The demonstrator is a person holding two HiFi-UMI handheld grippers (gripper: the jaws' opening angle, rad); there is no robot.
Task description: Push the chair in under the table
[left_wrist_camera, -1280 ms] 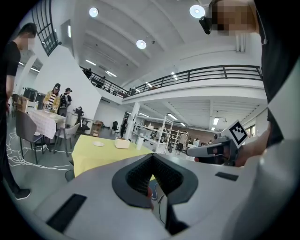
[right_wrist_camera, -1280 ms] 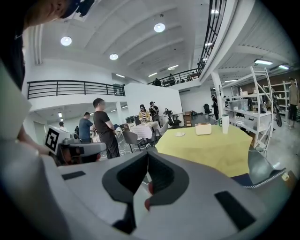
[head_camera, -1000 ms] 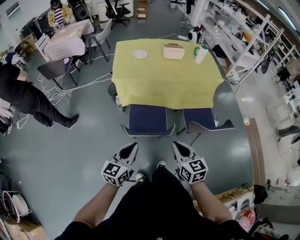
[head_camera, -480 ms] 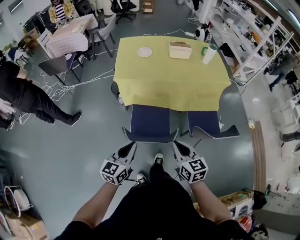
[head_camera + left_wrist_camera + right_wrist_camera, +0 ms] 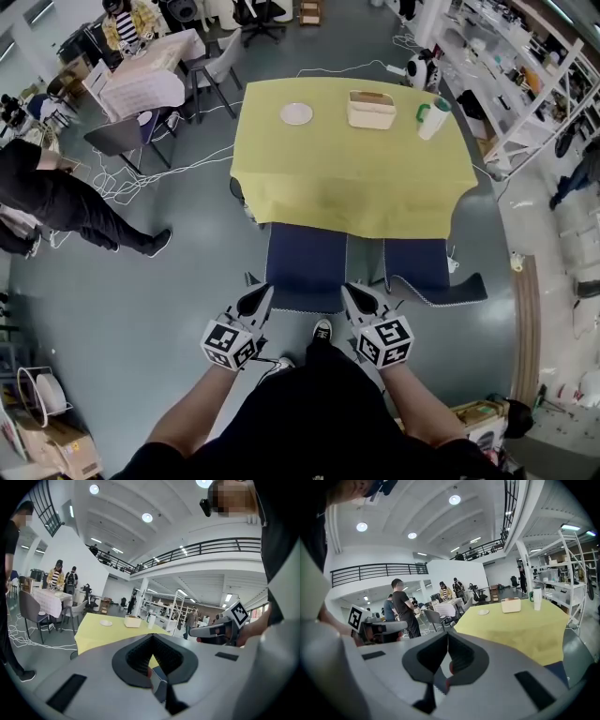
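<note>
Both grippers are closed with nothing between their jaws: the left gripper (image 5: pixel 265 292) and the right gripper (image 5: pixel 350 292) point forward side by side, their tips at the two near corners of the chair (image 5: pixel 307 261). Whether they press on it or only hover at it cannot be told from the head view. The chair stands at the near side of the table (image 5: pixel 352 169), left of middle. The front of its seat is already tucked beneath the hanging hem of the yellow tablecloth (image 5: pixel 281 202), while its back sticks out toward the person. It is upholstered in dark blue fabric, squarish, with a pale dotted trim along the curved back edge. A second blue chair (image 5: pixel 424 267) sits just to its right, turned slightly askew, with a narrow gap between the two. To the left of the first chair the glossy grey-green floor (image 5: pixel 169 309) lies open up to white cables (image 5: pixel 141 173) and a standing person in black (image 5: pixel 66 202). The cloth lies smooth and matt, and its drape hides the table legs. On the far half of the table, well clear of the near edge, stand a round white plate (image 5: pixel 296 113), a cream rectangular box (image 5: pixel 371 109) and a white bottle with a green cap (image 5: pixel 432 119). The person's shoe (image 5: pixel 322 330) is just behind the chair, between the grippers.
</note>
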